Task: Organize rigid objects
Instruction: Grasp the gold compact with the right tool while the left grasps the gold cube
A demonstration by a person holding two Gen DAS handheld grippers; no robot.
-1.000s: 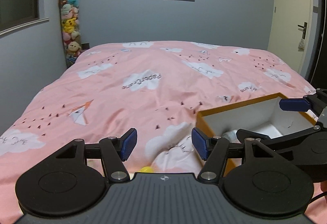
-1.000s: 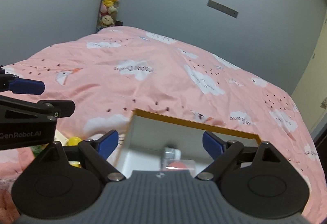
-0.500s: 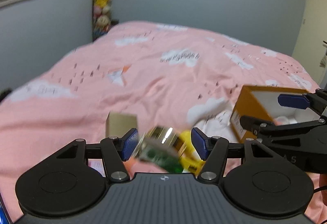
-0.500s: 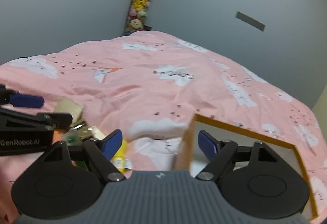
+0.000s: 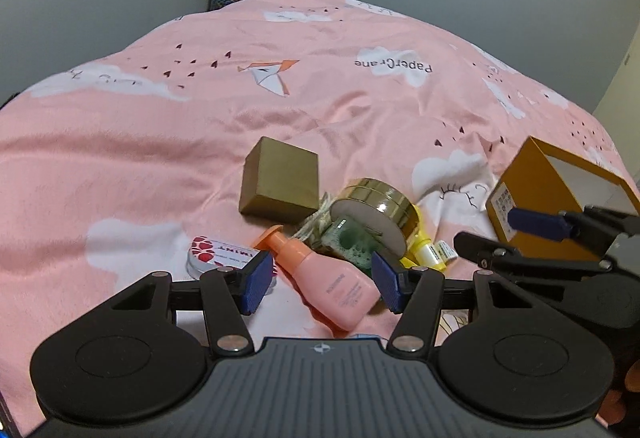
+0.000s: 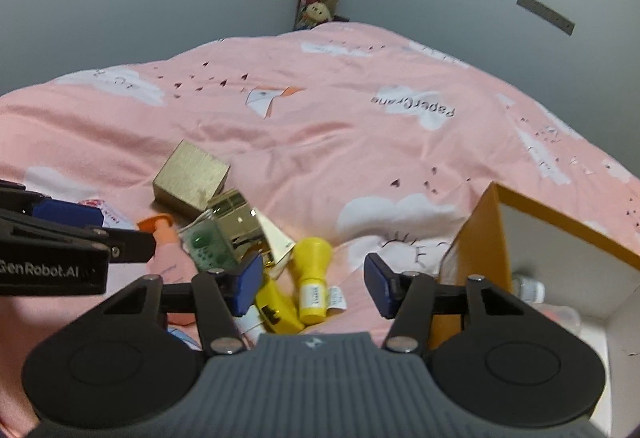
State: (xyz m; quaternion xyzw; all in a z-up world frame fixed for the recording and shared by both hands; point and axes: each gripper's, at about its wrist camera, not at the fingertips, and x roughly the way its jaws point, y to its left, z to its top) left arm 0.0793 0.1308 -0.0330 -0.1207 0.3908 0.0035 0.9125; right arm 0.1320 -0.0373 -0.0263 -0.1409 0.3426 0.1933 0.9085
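Where hidden leftward, box interior (image 6: 560, 258) (bottle (image 6: 528, 288))

Bedspread (image 5: 320, 110): showing pink with white clouds and small dark birds. Box (image 5: 536, 194): showing orange outside, white inside. Cube (image 5: 280, 182): appearing dull gold. Pump bottle (image 5: 332, 282): showing peach-pink with orange cap. Jar (image 5: 374, 210): gleaming gold. Small bottle (image 6: 314, 278): showing yellow.

"PaperCrane" on the bedspread (image 5: 394, 65); "GenRobot.AI" on the left gripper (image 6: 52, 270).
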